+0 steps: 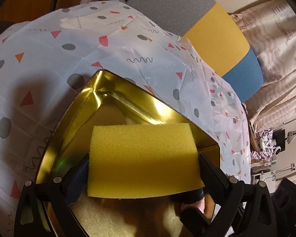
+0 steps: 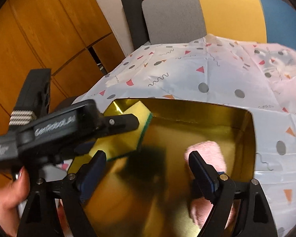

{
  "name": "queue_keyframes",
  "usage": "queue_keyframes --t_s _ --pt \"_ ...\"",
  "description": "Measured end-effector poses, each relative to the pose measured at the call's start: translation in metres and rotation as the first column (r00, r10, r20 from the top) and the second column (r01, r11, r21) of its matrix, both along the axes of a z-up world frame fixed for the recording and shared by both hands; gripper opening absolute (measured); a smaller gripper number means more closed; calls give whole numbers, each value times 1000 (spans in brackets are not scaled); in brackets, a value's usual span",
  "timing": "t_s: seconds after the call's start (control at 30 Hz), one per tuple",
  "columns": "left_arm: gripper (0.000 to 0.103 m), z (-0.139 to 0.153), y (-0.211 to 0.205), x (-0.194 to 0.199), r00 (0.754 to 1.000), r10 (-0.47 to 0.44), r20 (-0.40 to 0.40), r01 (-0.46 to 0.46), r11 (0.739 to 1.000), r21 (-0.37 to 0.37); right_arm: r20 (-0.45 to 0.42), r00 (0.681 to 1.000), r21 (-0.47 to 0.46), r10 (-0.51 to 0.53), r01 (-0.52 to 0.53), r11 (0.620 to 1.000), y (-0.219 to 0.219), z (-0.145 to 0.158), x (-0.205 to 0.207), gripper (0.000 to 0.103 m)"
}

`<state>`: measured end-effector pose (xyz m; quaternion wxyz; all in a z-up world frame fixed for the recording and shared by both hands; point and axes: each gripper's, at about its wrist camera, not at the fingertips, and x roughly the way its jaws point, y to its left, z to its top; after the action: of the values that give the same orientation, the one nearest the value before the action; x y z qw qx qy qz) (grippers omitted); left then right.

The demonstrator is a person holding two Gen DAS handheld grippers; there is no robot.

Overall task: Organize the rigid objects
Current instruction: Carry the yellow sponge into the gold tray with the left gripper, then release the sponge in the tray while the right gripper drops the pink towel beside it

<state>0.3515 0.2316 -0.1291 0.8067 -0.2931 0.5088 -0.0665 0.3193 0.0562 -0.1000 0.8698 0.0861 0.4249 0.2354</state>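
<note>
1. The table (image 1: 49,79) fills both views, draped in a white cloth (image 2: 217,79) dotted with grey circles, red and orange triangles and squiggles.
2. Behind it, a chair (image 2: 187,15) shows grey, yellow and blue panels; a wooden cabinet (image 2: 39,29) stands off to the left in the right wrist view.
3. On the cloth sits the gold tin (image 1: 112,102), open and shiny inside, and both grippers are over it.
4. Left gripper (image 1: 144,169): its fingers are clamped on the two ends of the sponge (image 1: 142,158), yellow face to the camera, held above the tin's floor. From the right wrist view the sponge's green edge shows at the tin's left wall.
5. Right gripper (image 2: 146,169): fingers spread wide, nothing between the pads, hanging over the tin.
6. A pink fuzzy thing (image 2: 207,152) lies in the tin just behind the right finger; whether they touch, I can't tell.
7. A hand (image 2: 7,193) grips the left tool at the lower left.
</note>
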Motion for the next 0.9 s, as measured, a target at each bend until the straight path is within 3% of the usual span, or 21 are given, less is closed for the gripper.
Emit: queue_keyframes --t_s 0.2,0.3,0.33,0.47,0.6,0.77,0.9 --pt "102 2 0 -3 1000 -3 -1 3 999 -43 3 998 -59 -58 58 997 2 -6 10 86" --pt "102 15 5 -7 999 9 44 -6 997 -83 -30 995 -121 -96 92 988 -1 -16 16 86" --pt "102 20 6 -8 998 7 57 -3 997 -74 -52 994 -93 -92 87 992 -4 -21 18 86" --pt "102 37 5 -11 996 2 88 -6 999 50 -3 998 -122 -56 55 991 -1 -14 10 85" --pt "102 43 9 -22 995 15 102 -23 997 79 1 998 -93 -58 58 994 -9 -5 -1 85" --pt "102 52 -2 -48 989 -15 145 -18 975 221 -13 993 -40 -115 114 993 -37 5 -20 85" --pt "102 55 -18 -72 983 -51 178 2 963 270 0 989 -25 -146 146 989 -60 14 -42 85"
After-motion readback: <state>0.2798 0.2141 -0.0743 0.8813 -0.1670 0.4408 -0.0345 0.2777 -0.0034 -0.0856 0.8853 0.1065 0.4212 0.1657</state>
